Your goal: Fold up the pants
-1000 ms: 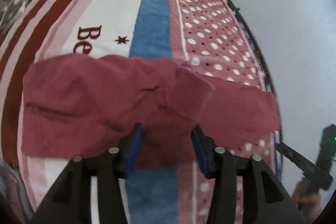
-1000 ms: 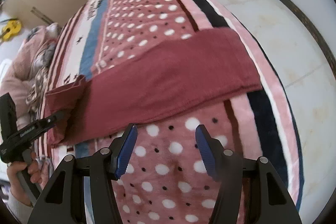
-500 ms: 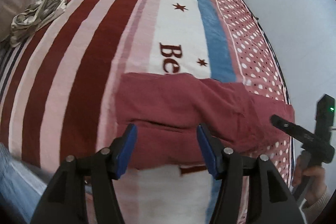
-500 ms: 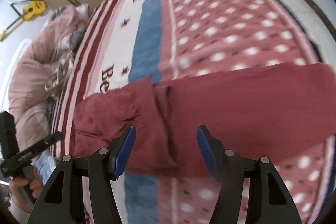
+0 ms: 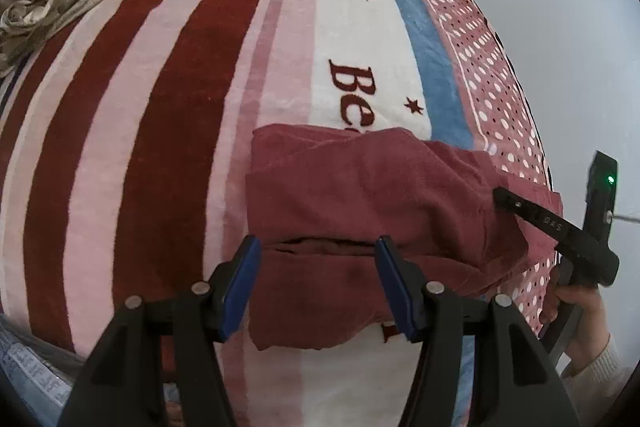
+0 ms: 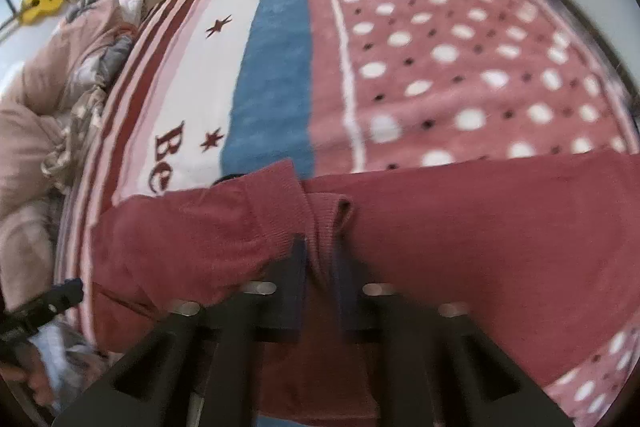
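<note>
- Striped and polka-dotted blanket (image 5: pixel 168 75) covers the bed, crumpled bedding (image 6: pixel 36 115) heaped at its far-left edge.
- Dark red pants (image 5: pixel 360 195) lie across the blanket's near end, one part already folded over.
- Right claw (image 6: pixel 320 267) pinches a ridge of the pants' fabric between nearly closed fingers.
- Left claw (image 5: pixel 316 283) hovers, fingers spread, over the pants' near edge.
- Yellow guitar (image 6: pixel 40 1) stands in the background.

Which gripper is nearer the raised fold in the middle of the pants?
Right. The right gripper is pinched on that fold of the pants; the left gripper hangs open over the end with the pocket slit.
</note>
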`<act>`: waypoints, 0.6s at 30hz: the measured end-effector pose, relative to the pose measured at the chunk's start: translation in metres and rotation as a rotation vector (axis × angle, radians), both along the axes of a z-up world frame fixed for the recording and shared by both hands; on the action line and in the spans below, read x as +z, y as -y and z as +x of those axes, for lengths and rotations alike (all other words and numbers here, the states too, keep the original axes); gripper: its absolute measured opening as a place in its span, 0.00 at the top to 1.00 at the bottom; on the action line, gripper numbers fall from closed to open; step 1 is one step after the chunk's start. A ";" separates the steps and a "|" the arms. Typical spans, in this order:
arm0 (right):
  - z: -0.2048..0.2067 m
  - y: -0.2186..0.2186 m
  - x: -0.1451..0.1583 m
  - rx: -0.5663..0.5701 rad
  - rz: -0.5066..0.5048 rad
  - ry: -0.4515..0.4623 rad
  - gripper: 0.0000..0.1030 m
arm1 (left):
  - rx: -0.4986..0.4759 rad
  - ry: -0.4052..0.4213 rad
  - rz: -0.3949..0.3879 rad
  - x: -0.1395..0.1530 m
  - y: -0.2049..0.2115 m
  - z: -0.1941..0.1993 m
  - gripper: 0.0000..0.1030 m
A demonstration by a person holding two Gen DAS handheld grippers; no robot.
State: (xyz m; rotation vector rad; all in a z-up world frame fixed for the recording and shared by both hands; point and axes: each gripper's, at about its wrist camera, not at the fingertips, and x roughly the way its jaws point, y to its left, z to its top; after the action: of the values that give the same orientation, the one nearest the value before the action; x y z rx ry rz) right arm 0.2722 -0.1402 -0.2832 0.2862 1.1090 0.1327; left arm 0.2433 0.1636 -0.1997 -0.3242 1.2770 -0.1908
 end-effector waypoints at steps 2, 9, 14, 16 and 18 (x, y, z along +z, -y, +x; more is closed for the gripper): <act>-0.007 0.009 0.005 -0.053 -0.009 0.018 0.98 | -0.008 0.000 0.000 0.001 0.002 0.001 0.47; -0.009 0.014 -0.001 -0.056 0.018 -0.035 0.77 | -0.045 0.004 0.004 0.001 0.016 0.006 0.47; -0.035 0.041 0.016 -0.142 0.011 0.008 0.67 | -0.062 0.016 0.022 0.007 0.025 0.010 0.47; -0.047 0.061 0.020 -0.207 0.016 0.022 0.63 | -0.066 0.028 0.038 0.012 0.029 0.011 0.47; -0.060 0.087 0.023 -0.272 0.009 0.025 0.54 | -0.059 0.039 0.059 0.017 0.033 0.011 0.44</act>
State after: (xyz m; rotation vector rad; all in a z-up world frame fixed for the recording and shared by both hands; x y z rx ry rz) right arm 0.2119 -0.2268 -0.2599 0.4392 1.0344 -0.0995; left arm 0.2545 0.1302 -0.1825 -0.2315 1.2521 -0.2081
